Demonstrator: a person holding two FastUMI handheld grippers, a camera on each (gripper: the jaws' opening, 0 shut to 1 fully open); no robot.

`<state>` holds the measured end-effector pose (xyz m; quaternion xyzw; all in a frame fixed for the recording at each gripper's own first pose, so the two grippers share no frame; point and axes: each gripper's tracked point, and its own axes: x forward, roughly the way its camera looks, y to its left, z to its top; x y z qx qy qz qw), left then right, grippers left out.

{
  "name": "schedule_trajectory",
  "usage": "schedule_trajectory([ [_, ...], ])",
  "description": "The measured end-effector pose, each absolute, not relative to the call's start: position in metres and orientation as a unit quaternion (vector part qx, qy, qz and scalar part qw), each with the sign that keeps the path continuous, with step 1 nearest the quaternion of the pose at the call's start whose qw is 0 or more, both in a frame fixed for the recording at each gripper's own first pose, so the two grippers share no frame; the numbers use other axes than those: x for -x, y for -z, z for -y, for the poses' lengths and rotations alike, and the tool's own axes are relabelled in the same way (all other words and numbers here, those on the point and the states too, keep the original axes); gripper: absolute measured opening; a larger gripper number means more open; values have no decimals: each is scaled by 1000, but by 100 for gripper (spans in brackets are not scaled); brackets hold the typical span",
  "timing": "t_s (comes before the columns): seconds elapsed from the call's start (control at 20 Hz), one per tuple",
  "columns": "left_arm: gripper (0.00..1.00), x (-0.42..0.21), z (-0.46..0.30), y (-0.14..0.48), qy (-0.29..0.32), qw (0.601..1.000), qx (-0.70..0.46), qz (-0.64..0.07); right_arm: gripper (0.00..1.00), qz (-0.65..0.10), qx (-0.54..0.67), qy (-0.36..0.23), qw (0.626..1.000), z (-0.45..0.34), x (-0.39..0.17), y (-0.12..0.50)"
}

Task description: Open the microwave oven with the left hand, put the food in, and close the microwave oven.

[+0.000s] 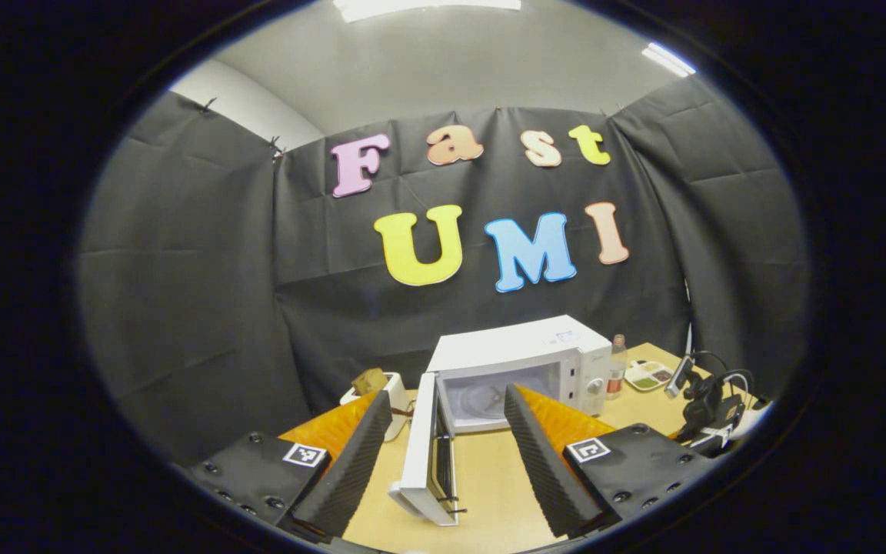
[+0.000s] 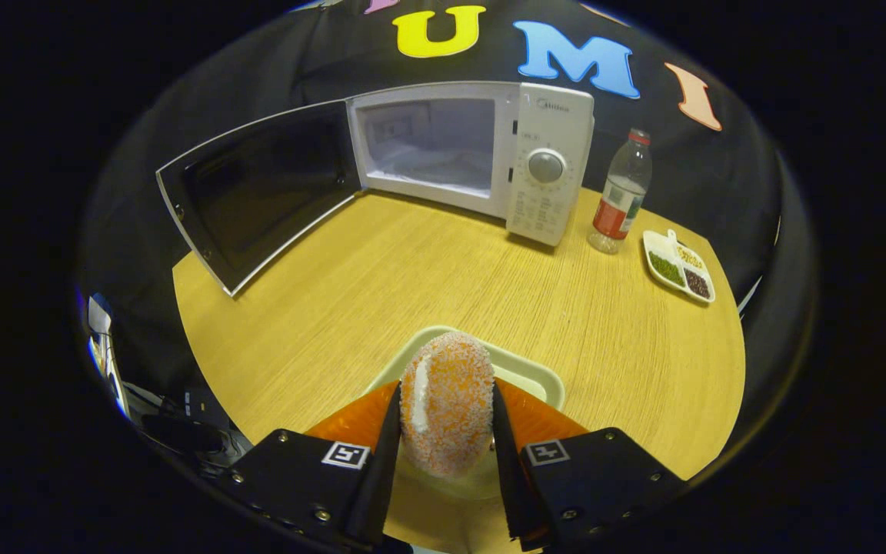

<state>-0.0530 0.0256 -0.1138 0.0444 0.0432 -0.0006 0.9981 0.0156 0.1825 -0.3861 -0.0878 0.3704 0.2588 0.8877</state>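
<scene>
A white microwave oven stands at the back of the wooden table with its door swung wide open to the left and its cavity bare. In the left gripper view the microwave oven lies ahead and its door points edge-on between the fingers of my left gripper, which is open and holds nothing. My right gripper is shut on a sugar-coated orange pastry, just above a pale plate at the table's near edge.
A plastic bottle with a red label stands right of the microwave, and a small divided dish of condiments lies beyond it. In the left gripper view a white toaster with bread sits left of the door, and cables with black gear at the right.
</scene>
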Motion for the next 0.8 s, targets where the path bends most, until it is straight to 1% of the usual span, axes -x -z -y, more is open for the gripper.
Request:
schedule_trajectory([
  [0.1,100,48,-30,119,1,998,-34,-44,59,-362,56,-271,890,-205,-22,365],
  [0.25,100,41,-43,125,-2,999,-31,-45,58,-353,-37,-289,889,-250,-39,328],
  [0.3,98,37,-46,128,1,998,-32,-47,58,-349,-58,-296,887,-263,-43,317],
  [0.4,97,31,-54,134,5,998,-36,-52,58,-325,-89,-303,892,-290,-63,293],
  [0.45,100,28,-60,136,6,998,-38,-54,58,-319,-110,-303,891,-304,-70,286],
  [0.65,100,14,-81,140,10,998,-36,-57,58,-291,-198,-290,890,-346,-108,261],
  [0.8,100,3,-92,145,16,997,-40,-59,58,-281,-219,-267,896,-362,-136,263],
])
